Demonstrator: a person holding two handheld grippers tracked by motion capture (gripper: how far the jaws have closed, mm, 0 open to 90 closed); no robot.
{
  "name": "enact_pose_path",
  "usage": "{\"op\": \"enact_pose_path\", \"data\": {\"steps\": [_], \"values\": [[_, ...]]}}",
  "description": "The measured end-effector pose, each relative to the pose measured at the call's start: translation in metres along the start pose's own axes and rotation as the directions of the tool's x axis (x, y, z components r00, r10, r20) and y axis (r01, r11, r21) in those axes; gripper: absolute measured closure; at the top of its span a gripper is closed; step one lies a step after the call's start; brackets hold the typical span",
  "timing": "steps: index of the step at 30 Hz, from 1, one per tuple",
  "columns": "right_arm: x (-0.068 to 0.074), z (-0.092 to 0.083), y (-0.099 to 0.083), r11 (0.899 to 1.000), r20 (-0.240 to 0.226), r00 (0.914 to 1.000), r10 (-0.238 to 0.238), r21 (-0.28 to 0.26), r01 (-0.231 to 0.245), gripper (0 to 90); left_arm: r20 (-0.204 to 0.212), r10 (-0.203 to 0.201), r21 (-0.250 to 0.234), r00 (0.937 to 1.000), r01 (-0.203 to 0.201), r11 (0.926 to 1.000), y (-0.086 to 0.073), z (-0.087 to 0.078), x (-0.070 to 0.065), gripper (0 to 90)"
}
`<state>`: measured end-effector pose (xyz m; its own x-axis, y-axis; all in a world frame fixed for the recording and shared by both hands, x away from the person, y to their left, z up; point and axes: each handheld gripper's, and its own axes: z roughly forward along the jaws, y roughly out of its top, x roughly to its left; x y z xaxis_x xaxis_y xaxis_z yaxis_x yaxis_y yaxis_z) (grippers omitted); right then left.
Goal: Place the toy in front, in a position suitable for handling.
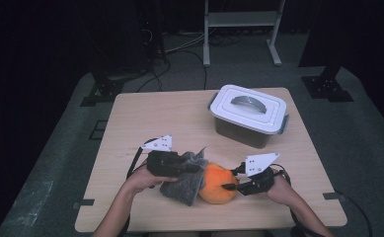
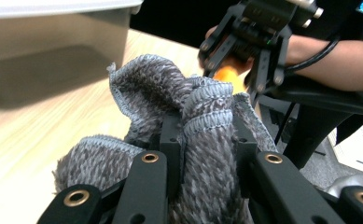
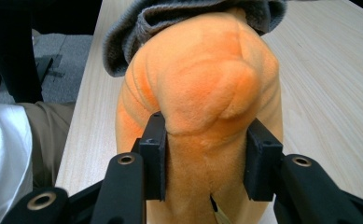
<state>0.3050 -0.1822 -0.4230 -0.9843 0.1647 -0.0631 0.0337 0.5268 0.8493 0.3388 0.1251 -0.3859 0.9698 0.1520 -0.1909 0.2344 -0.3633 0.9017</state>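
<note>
Orange plush toy point(image 3: 202, 93) pinched in right tool point(image 3: 206, 158), grey cloth point(image 2: 202, 140) clamped in left tool point(image 2: 205, 154)

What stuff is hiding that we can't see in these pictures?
- Inside the box: high view, the white lid covers it.
- Orange plush toy: its far end sits under the grey cloth in the right gripper view.
- Left gripper pads: left gripper view, cloth wraps them.
- Toy's underside: the right gripper and picture edge cut it off.

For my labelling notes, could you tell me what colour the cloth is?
The cloth is mottled grey, clearest in the left gripper view.
</note>
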Motion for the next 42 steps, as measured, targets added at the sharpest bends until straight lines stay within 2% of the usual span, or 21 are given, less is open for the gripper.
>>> {"op": "enact_pose_path", "data": {"steps": [2,4,7,10,15,18,22,30,33,36,38,42], "values": [[0.001,0.002,0.003,1.000,-0.001,0.9999,-0.016,0.007,0.016,58.0,0.022,0.016,-0.004,0.9996,-0.016,0.9999,0.008,0.007,-0.004,73.1],[0.002,0.004,0.006,0.999,-0.003,0.9996,-0.029,0.014,0.029,58.0,0.047,0.050,0.009,0.9977,-0.051,0.9987,0.018,0.016,-0.010,73.1],[0.003,0.007,0.008,0.999,-0.005,0.9990,-0.044,0.017,0.044,57.9,0.082,0.094,0.035,0.9922,-0.097,0.9947,0.029,0.033,-0.019,73.1],[0.004,0.006,0.007,0.999,-0.005,0.9990,-0.044,0.016,0.044,57.9,0.090,0.102,0.079,0.9908,-0.109,0.9909,0.032,0.047,-0.020,73.0],[0.005,0.002,0.001,0.999,0.002,0.9987,-0.052,0.012,0.052,58.6,0.075,0.087,0.086,0.9934,-0.093,0.9920,0.027,0.043,-0.014,72.7],[0.005,-0.001,-0.001,0.999,0.004,0.9986,-0.053,0.008,0.053,58.9,0.049,0.071,0.077,0.9963,-0.074,0.9943,0.022,0.032,-0.011,72.6],[0.004,-0.003,-0.003,0.999,0.005,0.9986,-0.052,0.007,0.052,58.8,0.017,0.023,0.049,0.9996,-0.024,0.9985,0.009,0.014,-0.003,72.4],[0.002,-0.004,-0.004,0.999,0.002,0.9987,-0.052,0.004,0.052,58.8,-0.009,-0.010,0.045,0.9999,0.011,0.9989,-0.008,-0.001,0.001,72.1],[0.001,-0.005,-0.006,1.000,0.004,0.9996,-0.029,-0.007,0.029,58.8,0.002,-0.029,0.037,0.9996,0.029,0.9989,-0.012,0.000,0.001,72.1],[-0.001,-0.005,-0.006,1.000,0.008,0.9996,-0.027,-0.007,0.027,58.7,0.018,-0.037,0.026,0.9991,0.037,0.9990,-0.012,0.004,0.001,72.3],[-0.002,-0.004,-0.006,1.000,0.012,0.9998,-0.013,-0.007,0.014,58.0,0.029,-0.037,0.026,0.9989,0.036,0.9990,-0.011,0.008,-0.001,72.4],[-0.005,-0.007,-0.009,1.000,0.019,0.9995,0.025,-0.007,-0.025,54.1,0.018,-0.017,0.041,0.9997,0.016,0.9990,-0.005,0.014,-0.003,72.3]]}}
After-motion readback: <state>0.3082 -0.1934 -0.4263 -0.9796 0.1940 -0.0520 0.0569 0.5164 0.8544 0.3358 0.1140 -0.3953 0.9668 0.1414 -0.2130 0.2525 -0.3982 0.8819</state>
